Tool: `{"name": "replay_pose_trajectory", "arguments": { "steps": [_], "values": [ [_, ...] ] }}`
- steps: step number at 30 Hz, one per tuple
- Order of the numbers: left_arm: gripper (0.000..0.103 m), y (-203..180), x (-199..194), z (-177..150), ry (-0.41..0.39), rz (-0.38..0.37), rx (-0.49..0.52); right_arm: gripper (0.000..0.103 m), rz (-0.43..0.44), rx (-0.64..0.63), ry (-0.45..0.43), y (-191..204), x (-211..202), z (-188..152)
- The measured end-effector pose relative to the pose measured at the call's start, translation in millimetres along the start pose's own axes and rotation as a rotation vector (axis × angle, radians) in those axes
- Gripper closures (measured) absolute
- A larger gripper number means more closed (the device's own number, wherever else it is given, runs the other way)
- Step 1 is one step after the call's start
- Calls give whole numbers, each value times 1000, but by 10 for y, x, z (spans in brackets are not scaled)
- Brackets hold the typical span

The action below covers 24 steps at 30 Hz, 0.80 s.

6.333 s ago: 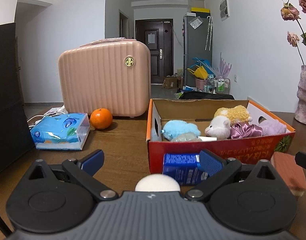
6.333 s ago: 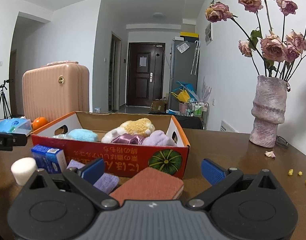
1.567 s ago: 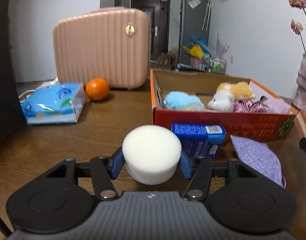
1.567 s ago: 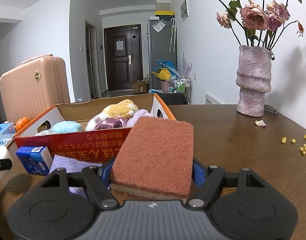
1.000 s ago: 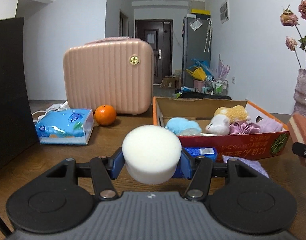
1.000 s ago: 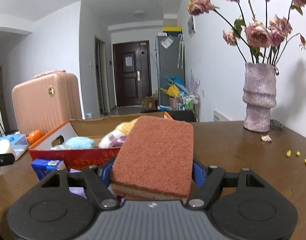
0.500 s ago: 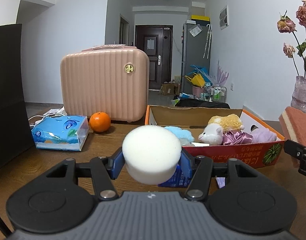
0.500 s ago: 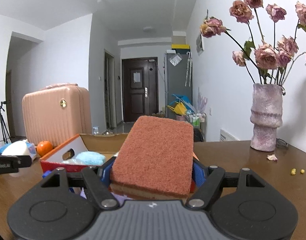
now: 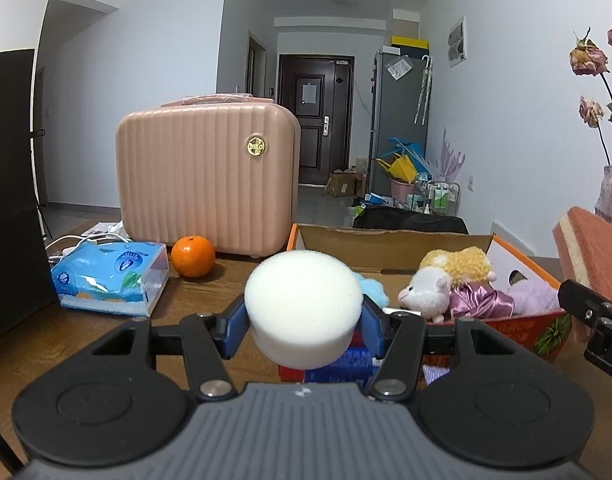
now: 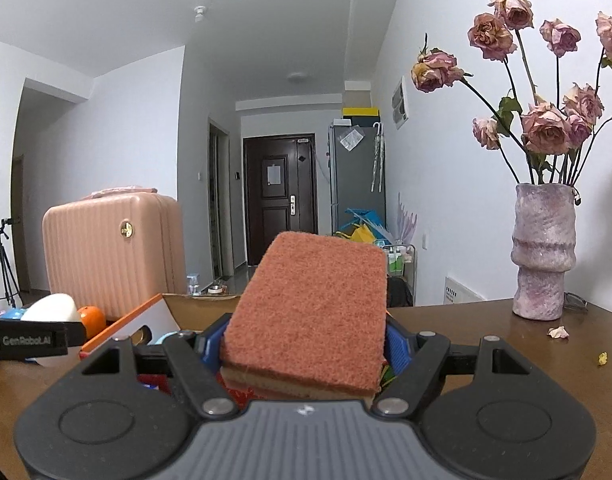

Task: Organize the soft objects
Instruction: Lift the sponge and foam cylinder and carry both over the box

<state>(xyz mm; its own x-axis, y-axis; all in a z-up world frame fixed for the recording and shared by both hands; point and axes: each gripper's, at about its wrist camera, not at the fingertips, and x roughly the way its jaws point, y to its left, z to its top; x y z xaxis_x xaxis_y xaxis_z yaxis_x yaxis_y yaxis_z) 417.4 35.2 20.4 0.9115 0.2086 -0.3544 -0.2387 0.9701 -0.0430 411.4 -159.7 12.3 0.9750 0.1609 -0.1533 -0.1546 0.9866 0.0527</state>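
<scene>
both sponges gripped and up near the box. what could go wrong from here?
1. The two grippers are close: the right gripper with the orange sponge shows at the left view's edge; they could collide over the cardboard box.
2. The box already holds plush toys; the white round sponge may land on them and roll out.

A home (entry door, fridge, suitcase).

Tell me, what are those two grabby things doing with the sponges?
A person is tidying soft things. The left gripper is clamped on a round white sponge, and the right gripper on a flat orange scrub sponge. Both are held off the table, near the cardboard box that holds plush toys.
</scene>
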Motion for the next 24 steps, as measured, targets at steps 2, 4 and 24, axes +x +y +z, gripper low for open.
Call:
{"name": "replay_pose_trajectory", "arguments": {
  "steps": [2, 4, 24],
  "values": [
    [45, -19, 37, 26, -5, 1, -2, 29, -1, 2, -5, -1, 41, 12],
    [45, -33, 78, 52, -8, 2, -7, 29, -2, 3, -8, 5, 80, 20],
    [45, -96, 471, 258, -25, -5, -30, 29, 6, 10, -11, 33, 544, 113]
  ]
}}
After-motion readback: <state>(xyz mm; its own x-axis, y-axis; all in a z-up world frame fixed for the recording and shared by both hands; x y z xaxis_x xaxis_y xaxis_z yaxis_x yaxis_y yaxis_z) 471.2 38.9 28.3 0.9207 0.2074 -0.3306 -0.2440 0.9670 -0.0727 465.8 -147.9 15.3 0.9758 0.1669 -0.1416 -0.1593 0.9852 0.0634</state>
